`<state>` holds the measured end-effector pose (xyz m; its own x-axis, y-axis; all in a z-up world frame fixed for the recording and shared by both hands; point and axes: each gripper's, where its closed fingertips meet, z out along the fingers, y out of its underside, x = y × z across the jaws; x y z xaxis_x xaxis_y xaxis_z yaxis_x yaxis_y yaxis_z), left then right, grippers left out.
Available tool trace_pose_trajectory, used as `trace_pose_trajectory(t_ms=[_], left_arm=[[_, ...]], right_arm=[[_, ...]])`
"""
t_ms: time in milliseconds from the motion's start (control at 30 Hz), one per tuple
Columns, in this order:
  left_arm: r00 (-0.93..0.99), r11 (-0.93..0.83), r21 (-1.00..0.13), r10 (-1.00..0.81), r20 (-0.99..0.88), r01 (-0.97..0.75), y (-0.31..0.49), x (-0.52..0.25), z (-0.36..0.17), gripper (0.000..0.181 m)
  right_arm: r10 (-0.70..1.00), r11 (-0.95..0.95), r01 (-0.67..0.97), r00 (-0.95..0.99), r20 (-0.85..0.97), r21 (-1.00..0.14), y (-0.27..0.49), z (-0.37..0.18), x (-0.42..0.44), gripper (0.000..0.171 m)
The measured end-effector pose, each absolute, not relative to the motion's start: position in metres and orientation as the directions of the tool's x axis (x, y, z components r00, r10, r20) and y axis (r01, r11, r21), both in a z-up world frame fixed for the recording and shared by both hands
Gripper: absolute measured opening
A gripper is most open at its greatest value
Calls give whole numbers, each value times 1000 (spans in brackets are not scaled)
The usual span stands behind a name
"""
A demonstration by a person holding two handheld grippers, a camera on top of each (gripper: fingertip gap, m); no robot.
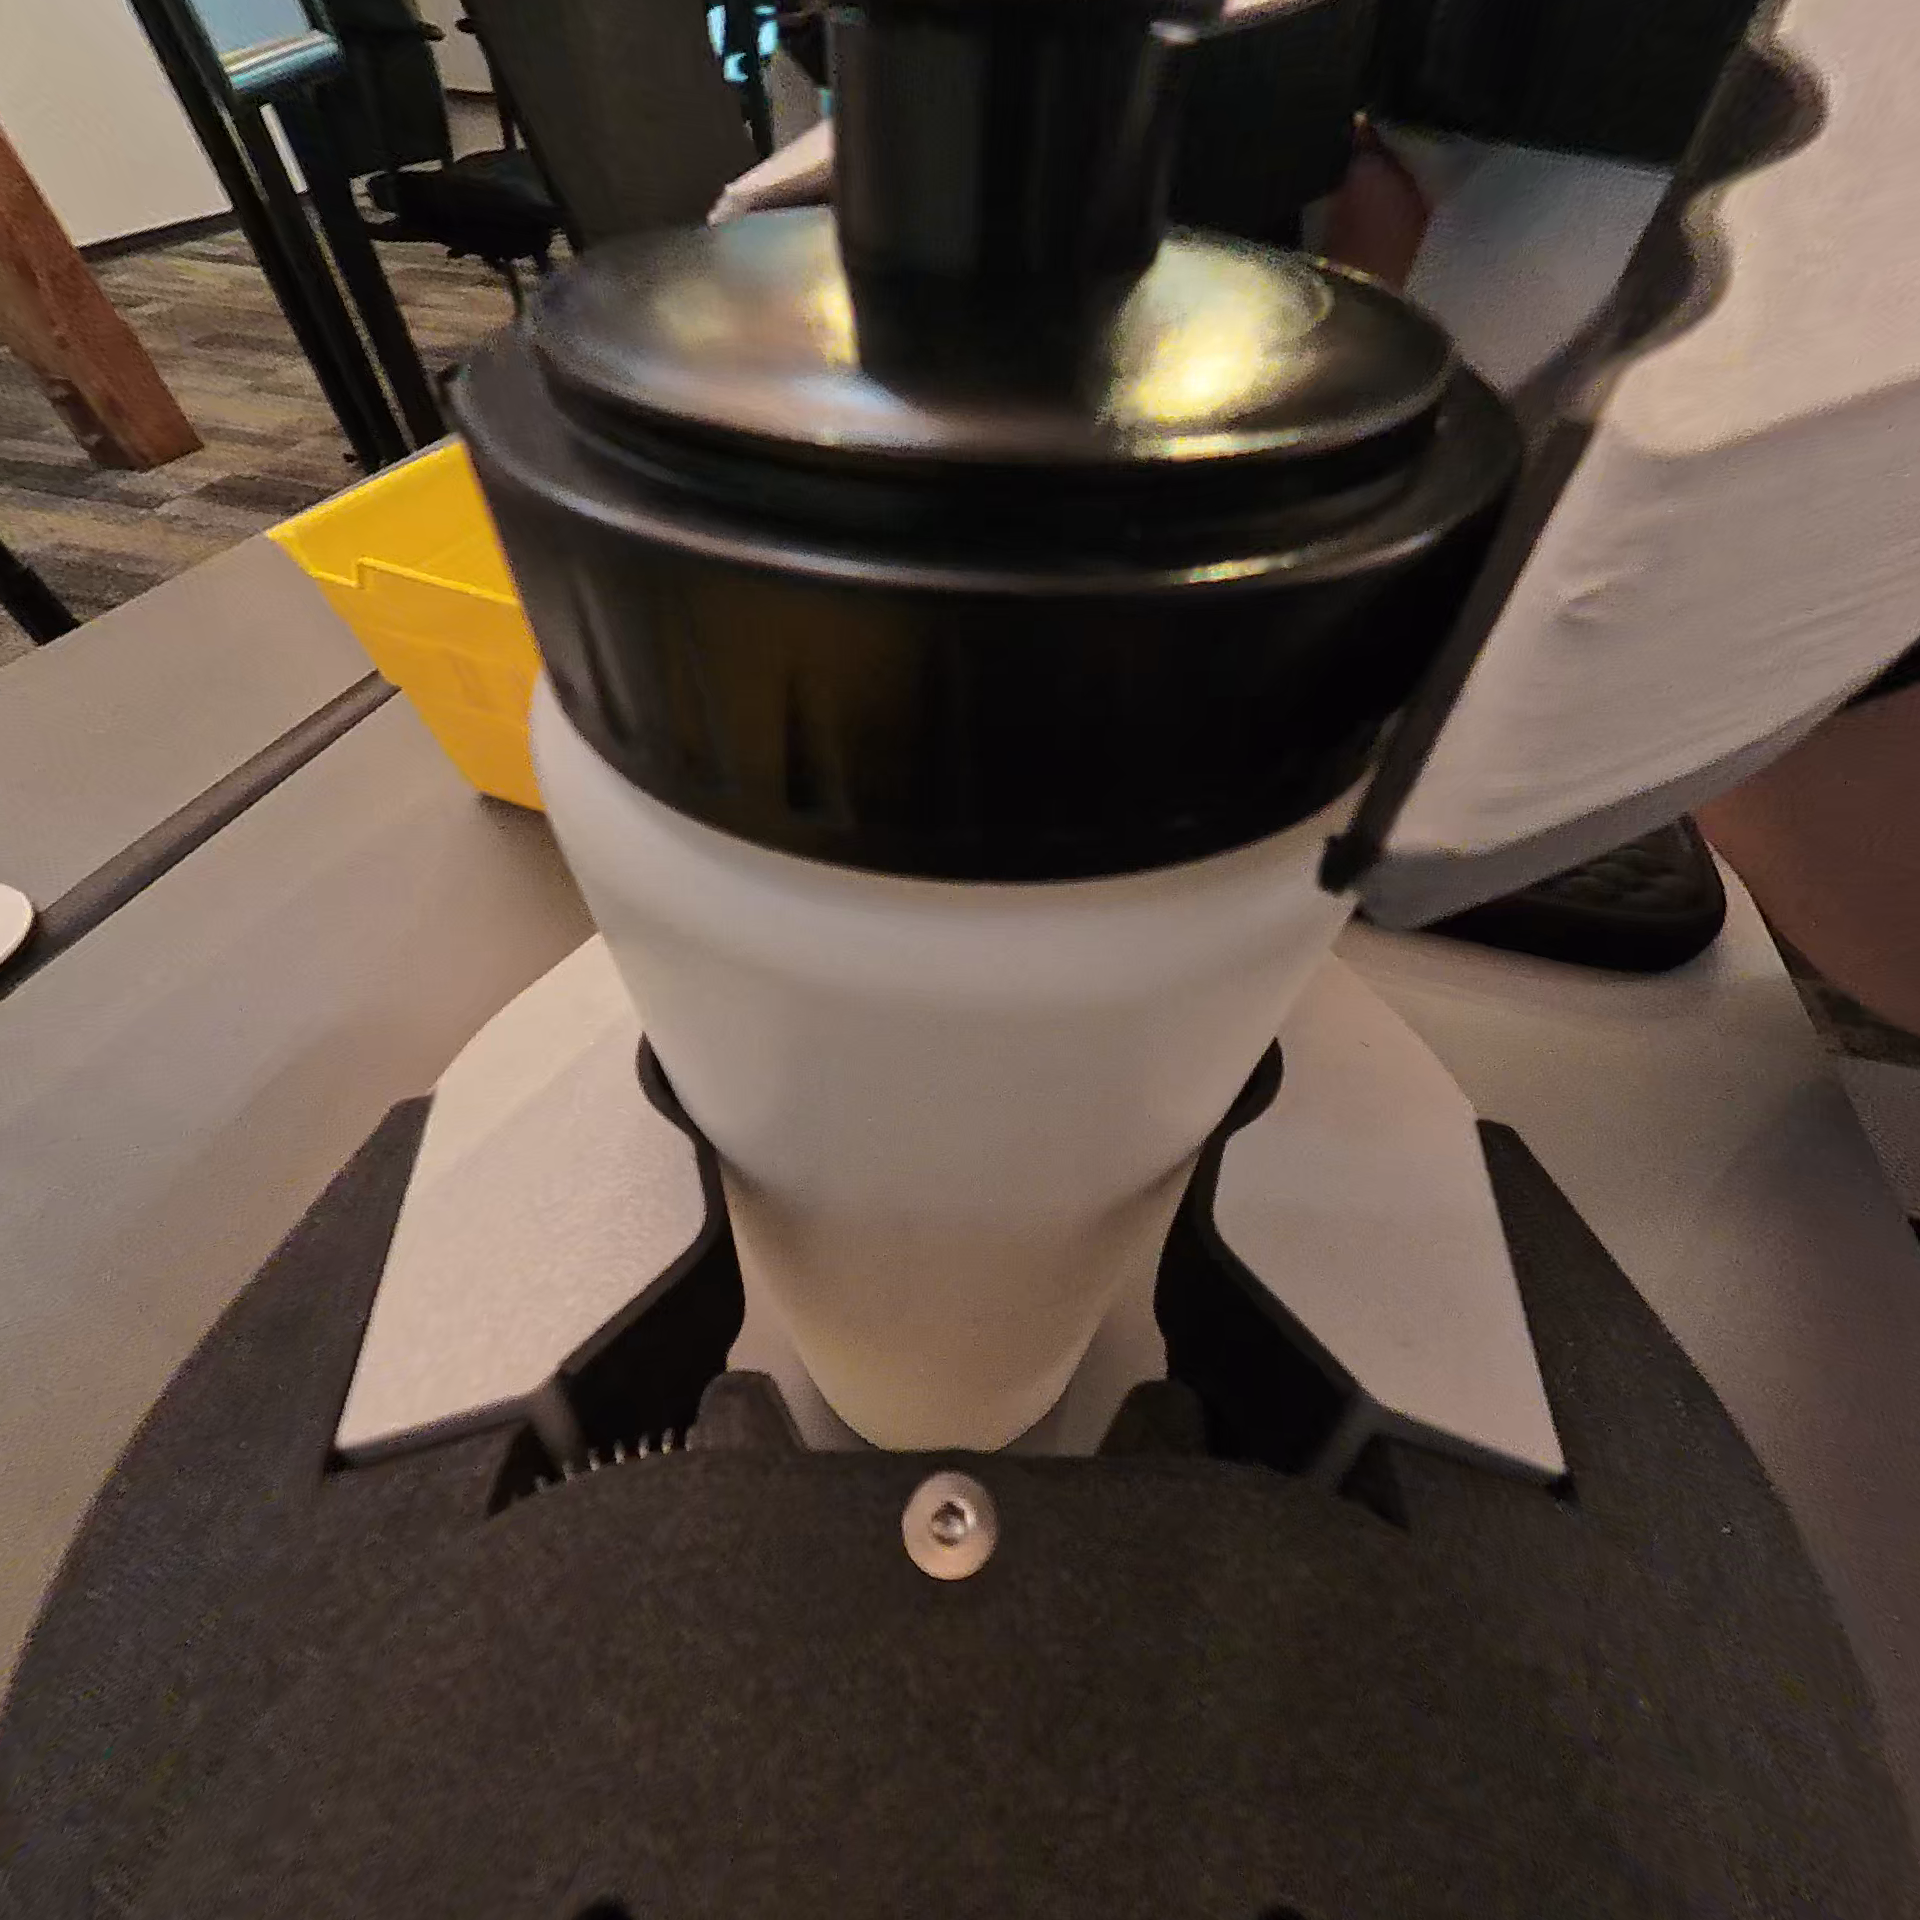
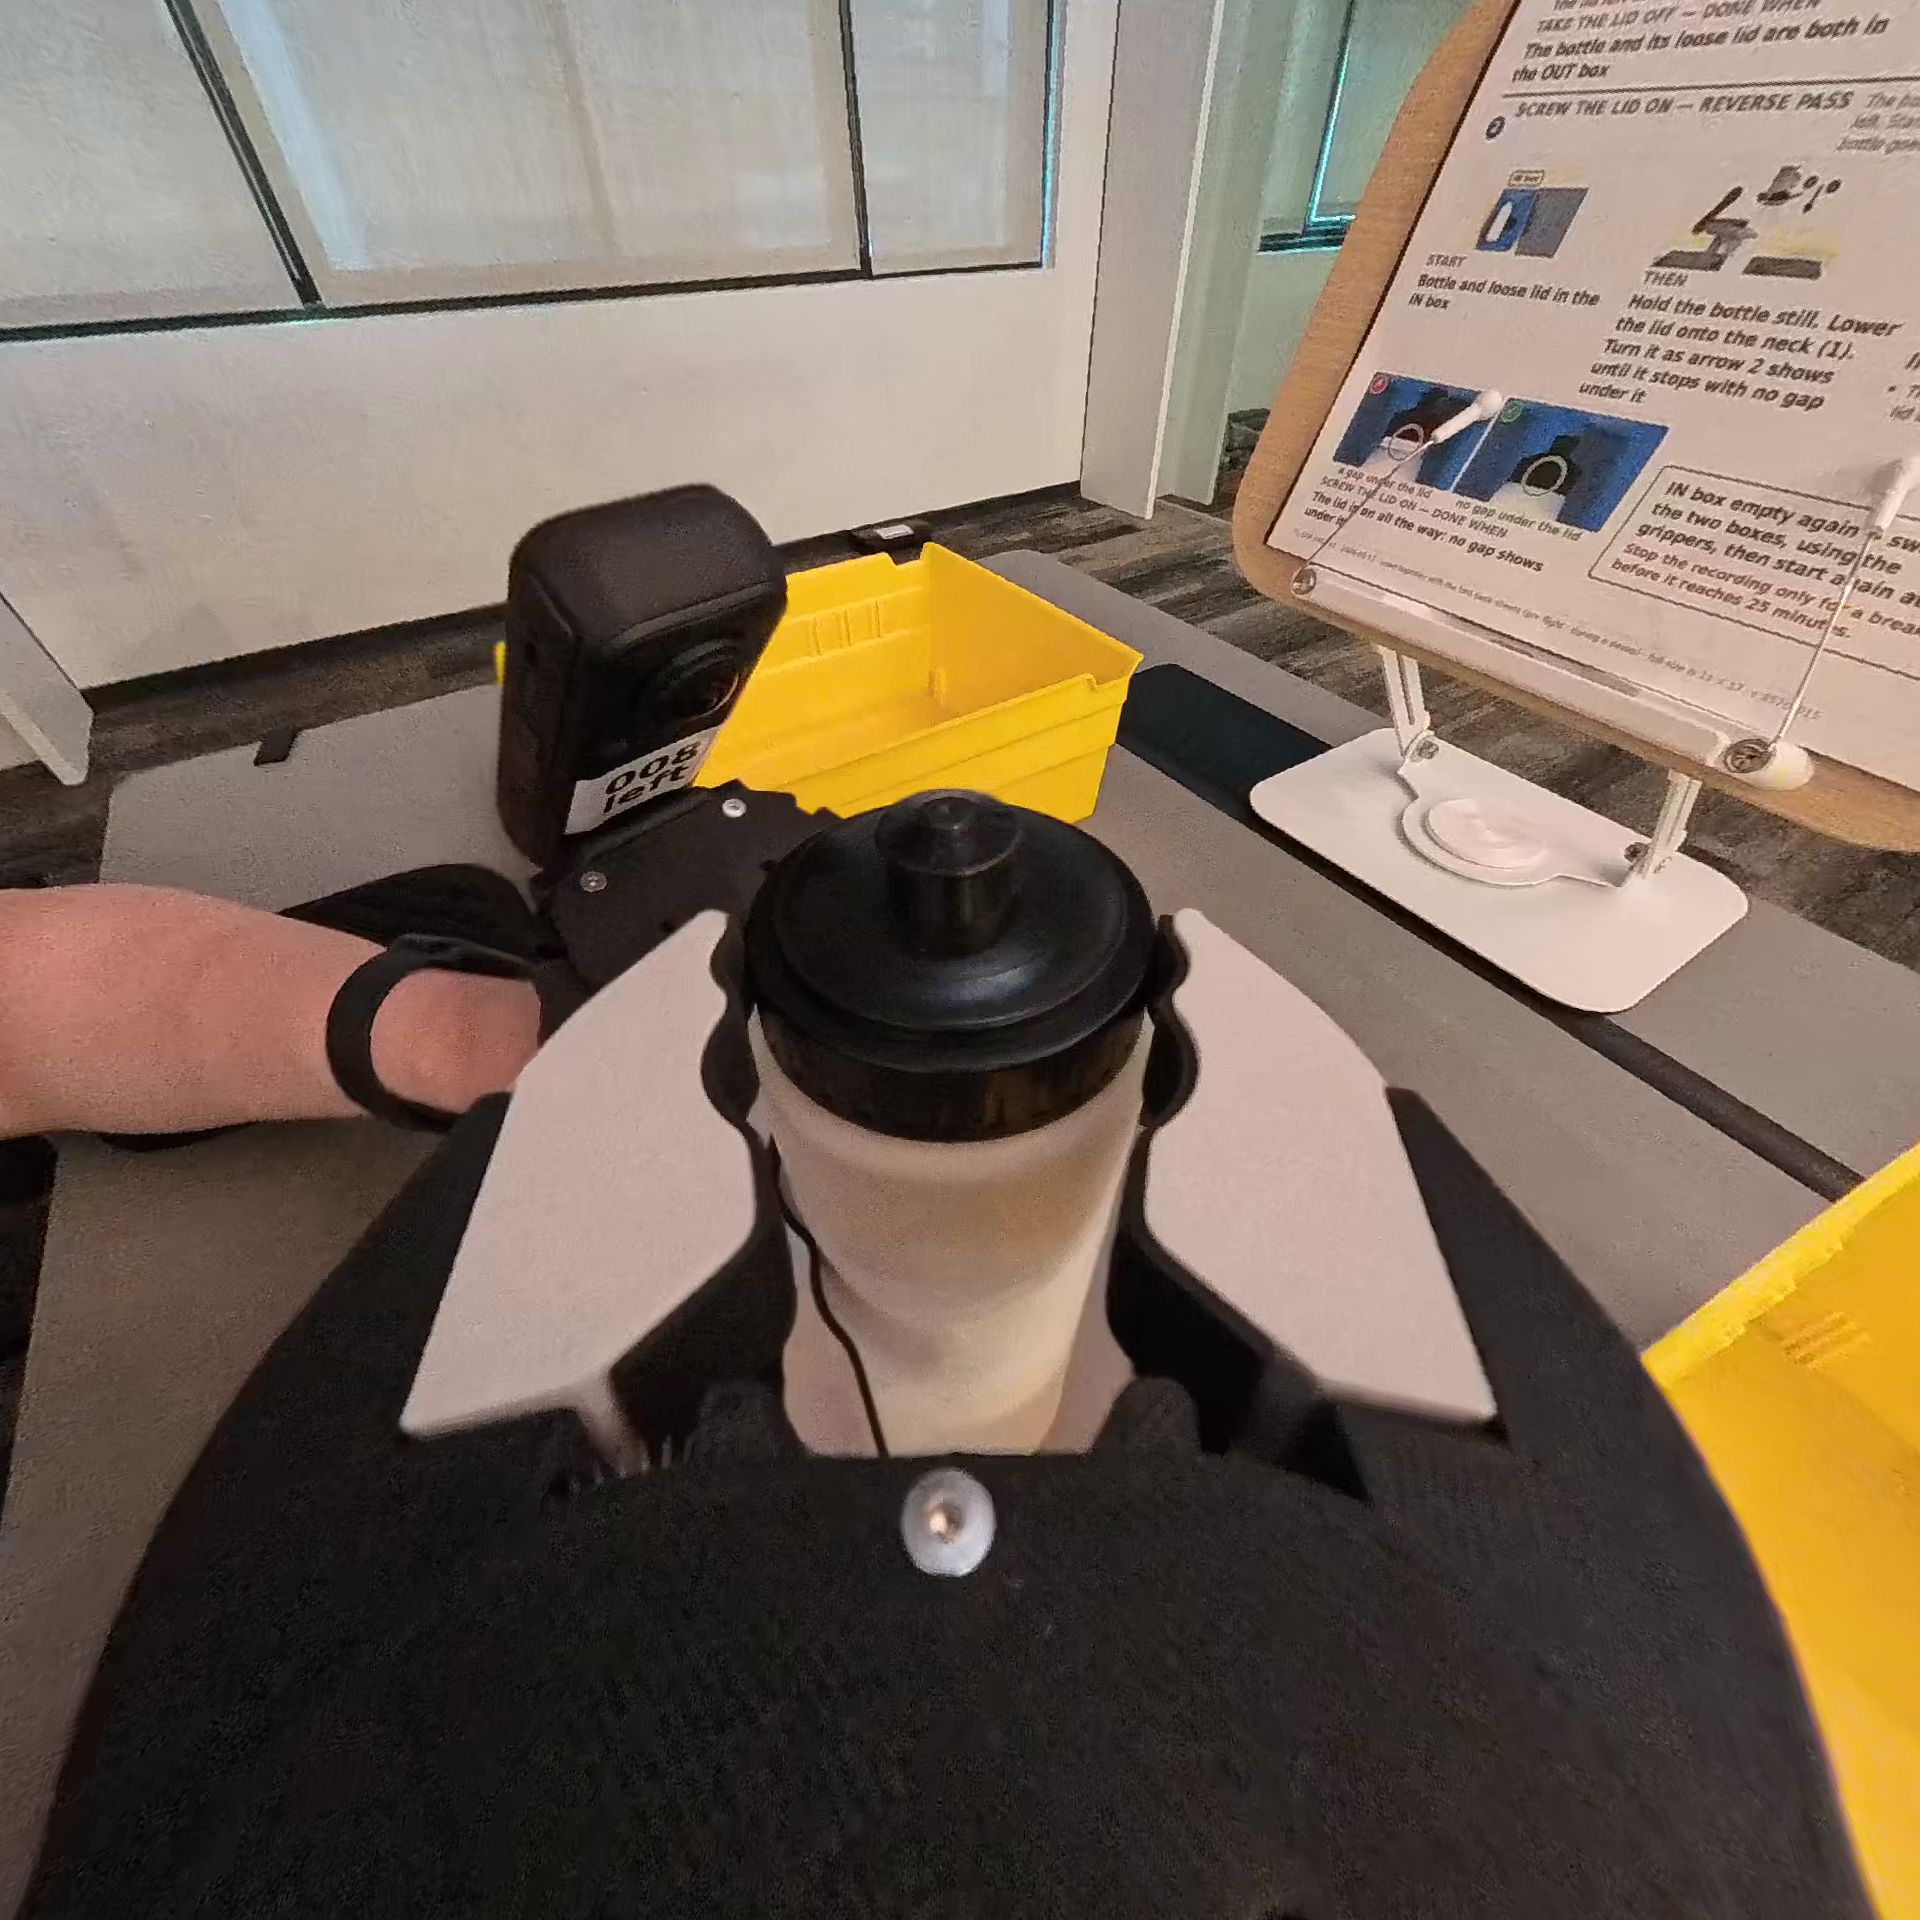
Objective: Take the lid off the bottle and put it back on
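The white squeeze bottle point(image 2: 951, 1236) stands upright on the grey table point(image 2: 1351, 1039), between two yellow bins: one point(image 2: 925, 675) at the far side, the other point(image 2: 1808, 1455) at the near right edge of the right wrist view. Its black screw lid point(image 2: 951, 977), with a pull spout on top, sits on the neck, and no gap shows under the rim from either view.

The left gripper point(image 1: 961, 1091) holds the bottle's white body, its fingers closed narrow against both sides below the lid. The right gripper point(image 2: 951, 997) comes in higher: its fingertips sit at either side of the lid's rim and look pressed onto it (the contact is partly in shadow, so I judge a grip rather than see it cleanly). A thin black tether point(image 2: 831, 1320) hangs down the bottle's side from the lid.

By my reading, one gripper is steadying the bottle while the other is set to turn the lid; whether this is loosening or the last tightening cannot be told from the pictures. Either way the next move calls for a firm hold below and a twist about the bottle's upright axis, keeping the lid level so the thread does not cross.

An instruction sheet on a white stand point(image 2: 1496, 862) is at the far right.
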<state>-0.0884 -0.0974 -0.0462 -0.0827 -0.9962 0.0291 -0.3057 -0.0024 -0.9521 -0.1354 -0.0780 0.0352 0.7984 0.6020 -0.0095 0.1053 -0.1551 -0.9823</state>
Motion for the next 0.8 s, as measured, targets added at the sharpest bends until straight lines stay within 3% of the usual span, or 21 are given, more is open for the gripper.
trace_pose_trajectory(t_ms=[100, 300, 433, 600, 800], left_arm=[[-135, -1, -955, -990, 43, -297, -100, -89, -46, 101], [-156, 17, -948, -987, 35, -319, -103, -89, -47, 101], [-159, 38, -942, -987, 16, -333, -107, -88, -48, 101], [-169, 41, -943, -985, 16, -330, -109, -88, -48, 101], [-172, 33, -944, -985, 26, -329, -109, -88, -48, 101]], right_arm=[[636, -121, 196, 768, 76, -973, -81, 32, -136, 73], [641, -115, 204, 763, 84, -972, -82, 33, -135, 74], [673, -157, 98, 739, -34, -983, -83, 38, -140, 78], [685, -193, 226, 728, 33, -955, -84, 27, -141, 79], [674, -175, 185, 739, 20, -967, -82, 27, -142, 78]])
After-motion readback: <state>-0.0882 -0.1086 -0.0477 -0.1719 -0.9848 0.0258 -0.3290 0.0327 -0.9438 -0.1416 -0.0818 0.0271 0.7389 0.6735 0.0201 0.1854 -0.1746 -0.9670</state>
